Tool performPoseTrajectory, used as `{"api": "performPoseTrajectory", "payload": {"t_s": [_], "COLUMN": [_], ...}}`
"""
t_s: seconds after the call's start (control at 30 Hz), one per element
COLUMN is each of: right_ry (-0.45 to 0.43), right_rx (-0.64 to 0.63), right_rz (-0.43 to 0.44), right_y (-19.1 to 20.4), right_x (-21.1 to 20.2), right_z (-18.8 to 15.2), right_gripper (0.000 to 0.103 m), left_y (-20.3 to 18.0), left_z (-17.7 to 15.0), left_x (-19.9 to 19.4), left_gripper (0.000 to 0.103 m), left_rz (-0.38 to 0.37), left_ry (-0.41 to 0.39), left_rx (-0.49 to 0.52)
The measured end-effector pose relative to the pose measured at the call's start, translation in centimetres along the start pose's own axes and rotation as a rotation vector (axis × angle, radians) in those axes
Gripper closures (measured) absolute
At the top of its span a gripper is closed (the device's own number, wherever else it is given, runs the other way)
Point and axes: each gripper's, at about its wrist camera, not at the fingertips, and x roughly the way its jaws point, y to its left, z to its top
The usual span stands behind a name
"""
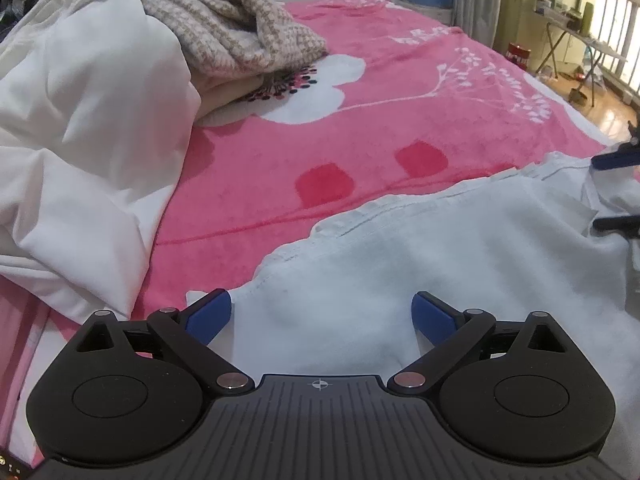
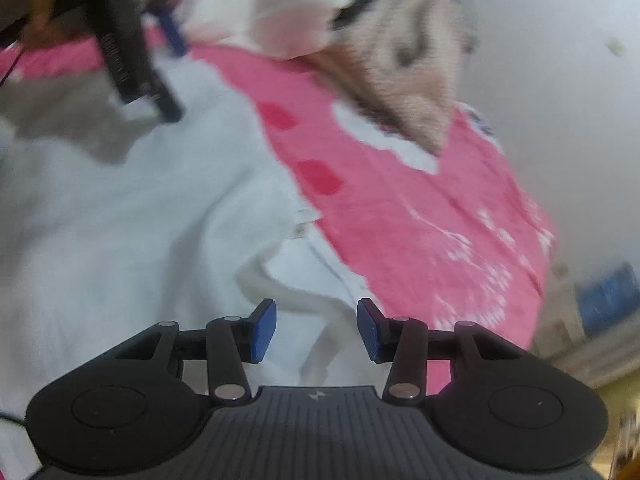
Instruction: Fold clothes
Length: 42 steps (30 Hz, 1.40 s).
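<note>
In the left wrist view, the left tongs [image 1: 322, 316] sit at the bottom centre, spread wide, blue pads apart and pinching nothing; they hang over the near part of a pale white garment [image 1: 440, 264] that fills the lower right of the frame on the bed [image 1: 360, 140] with its pink flowered blanket. The garment's ribbed far edge runs from lower centre up toward the right edge, so its long axis appears to lie across the frame, left to right, rising slightly rightward. At the far right edge the right tongs [image 1: 618, 190] show as two dark fingers with cloth between them. A heap of white clothes [image 1: 80, 120] fills the left side, with a beige knitted piece [image 1: 232, 20] behind it at upper centre. The right wrist view is blurred: the right tongs [image 2: 316, 330] at bottom centre are half spread, a raised crease of the garment [image 2: 120, 240] standing between the pads, which do not visibly press on it. The left tongs [image 2: 172, 36] appear in the upper left. My reading is that the step in hand is taking hold of the garment's edge at two points. The next move would call for both tongs to pinch the cloth.
</note>
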Motion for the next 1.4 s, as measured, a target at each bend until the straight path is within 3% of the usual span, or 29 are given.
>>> {"api": "performPoseTrajectory", "payload": {"t_s": [0.03, 0.13, 0.17, 0.33, 0.43, 0.5, 0.53, 0.57, 0.7, 0.8, 0.83, 0.87, 1.07, 1.2, 1.3, 1.37, 1.4], "right_ry": [0.003, 0.008, 0.005, -0.018, -0.039, -0.052, -0.068, -0.089, -0.103, -0.079, -0.052, -0.038, -0.062, -0.024, -0.001, -0.015, -0.029], "right_rx": [-0.015, -0.007, 0.002, 0.121, 0.12, 0.07, 0.035, 0.0, -0.076, -0.086, -0.076, -0.066, 0.047, 0.085, 0.197, 0.321, 0.391], "right_rz": [0.023, 0.069, 0.073, 0.04, 0.062, 0.106, 0.102, 0.098, 0.134, 0.175, 0.191, 0.19, 0.099, 0.043, 0.002, -0.031, -0.048], "right_y": [0.0, -0.4, -0.5, -2.2, -2.6, -2.5, -2.2, -2.0, -1.6, -1.6, -1.7, -1.9, -3.7, -3.6, -3.9, -5.3, -6.2], "right_x": [0.4, 0.9, 1.0, 0.3, -0.5, -1.1, -1.5, -1.8, -1.1, 0.6, 1.4, 1.8, 1.4, 3.1, 3.9, 3.1, 2.4], "right_z": [0.0, 0.2, 0.2, 0.3, 0.5, 0.7, 0.8, 0.8, 1.7, 2.2, 2.2, 2.2, 2.2, 2.0, 1.7, 0.9, 0.4], "right_gripper": [0.057, 0.094, 0.103, 0.103, 0.101, 0.086, 0.065, 0.057, 0.058, 0.068, 0.091, 0.103, 0.103, 0.103, 0.089, 0.069, 0.068], "left_y": [0.0, 0.1, 0.2, 1.0, 1.2, 1.3, 1.3, 1.3, 1.3, 1.2, 1.2, 1.2, 1.2, 1.1, 1.0, 1.0, 1.0], "left_z": [0.0, -0.2, -0.2, -0.4, -0.4, -0.4, -0.4, -0.3, -0.4, -0.4, -0.4, -0.4, -0.3, -0.3, -0.3, -0.3, -0.3], "left_x": [0.1, 0.4, 0.6, 1.0, 1.1, 1.2, 1.2, 1.3, 1.4, 1.4, 1.4, 1.5, 1.6, 1.8, 1.9, 1.9, 1.9], "left_gripper": [0.005, 0.005, 0.005, 0.005, 0.005, 0.005, 0.005, 0.005, 0.005, 0.005, 0.005, 0.005, 0.005, 0.005, 0.004, 0.004, 0.004], "left_rz": [0.003, 0.008, 0.014, 0.027, 0.023, 0.019, 0.018, 0.016, 0.018, 0.028, 0.033, 0.037, 0.055, 0.057, 0.06, 0.06, 0.06], "left_ry": [-0.001, 0.006, 0.008, 0.01, 0.015, 0.017, 0.017, 0.017, 0.018, 0.009, 0.005, 0.002, -0.01, -0.009, -0.009, -0.008, -0.008], "left_rx": [0.003, -0.003, -0.006, -0.031, -0.039, -0.04, -0.041, -0.042, -0.043, -0.036, -0.034, -0.032, -0.026, -0.029, -0.027, -0.026, -0.027]}}
